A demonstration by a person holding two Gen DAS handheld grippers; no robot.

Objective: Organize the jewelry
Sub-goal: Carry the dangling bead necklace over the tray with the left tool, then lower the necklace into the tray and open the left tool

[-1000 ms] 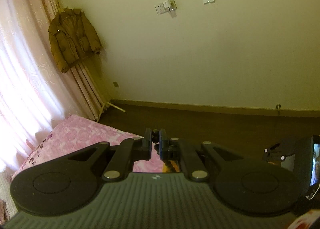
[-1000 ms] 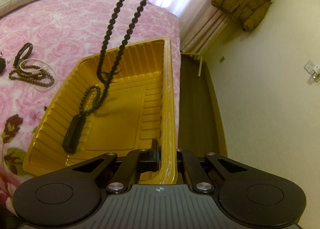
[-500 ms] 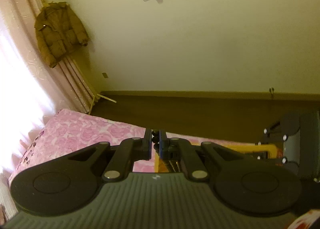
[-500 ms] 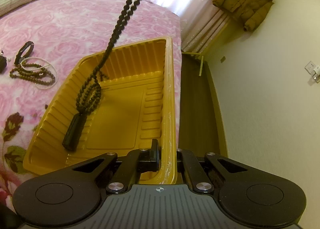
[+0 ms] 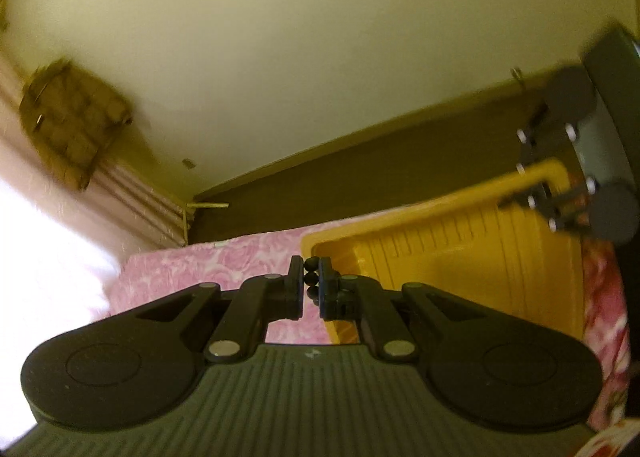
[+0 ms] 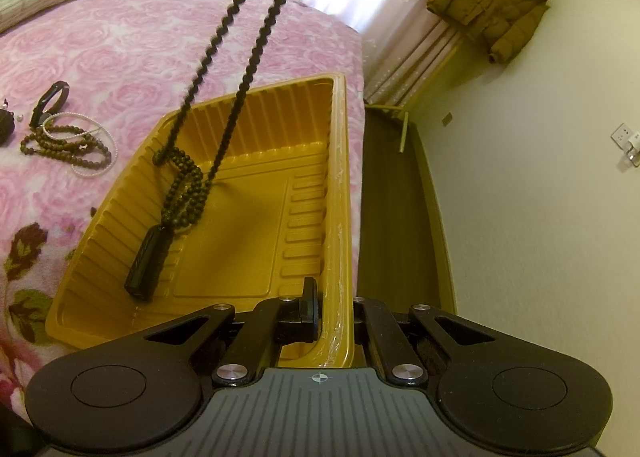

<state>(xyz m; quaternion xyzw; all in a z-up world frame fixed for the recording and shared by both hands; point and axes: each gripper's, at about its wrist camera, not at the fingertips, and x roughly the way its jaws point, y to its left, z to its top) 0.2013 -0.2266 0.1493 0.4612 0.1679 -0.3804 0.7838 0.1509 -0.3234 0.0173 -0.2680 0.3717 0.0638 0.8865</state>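
Observation:
A yellow ribbed plastic tray [image 6: 256, 217] lies on the pink rose bedspread. My right gripper [image 6: 334, 309] is shut on the tray's near right rim [image 6: 340, 257]. My left gripper [image 5: 311, 281] is shut on a black bead necklace [image 5: 310, 279], with beads showing between its pads. In the right wrist view the necklace [image 6: 224, 105] hangs down in two strands from the top edge into the tray, and its black pendant [image 6: 146, 261] rests on the tray's left ribbed wall. The tray [image 5: 460, 257] and my right gripper [image 5: 576, 177] also show in the left wrist view.
More jewelry lies on the bedspread left of the tray: brown bead strands [image 6: 68, 145], a white pearl strand [image 6: 100, 165] and a black bangle [image 6: 50, 101]. The bed edge drops to a dark floor [image 6: 392, 217] on the right. A brown jacket [image 6: 496, 5] hangs by the curtain.
My left gripper has tilted down toward the tray with the necklace. The necklace strands have swung and spread, and more beads have gathered in the tray. My right gripper has stayed on the rim.

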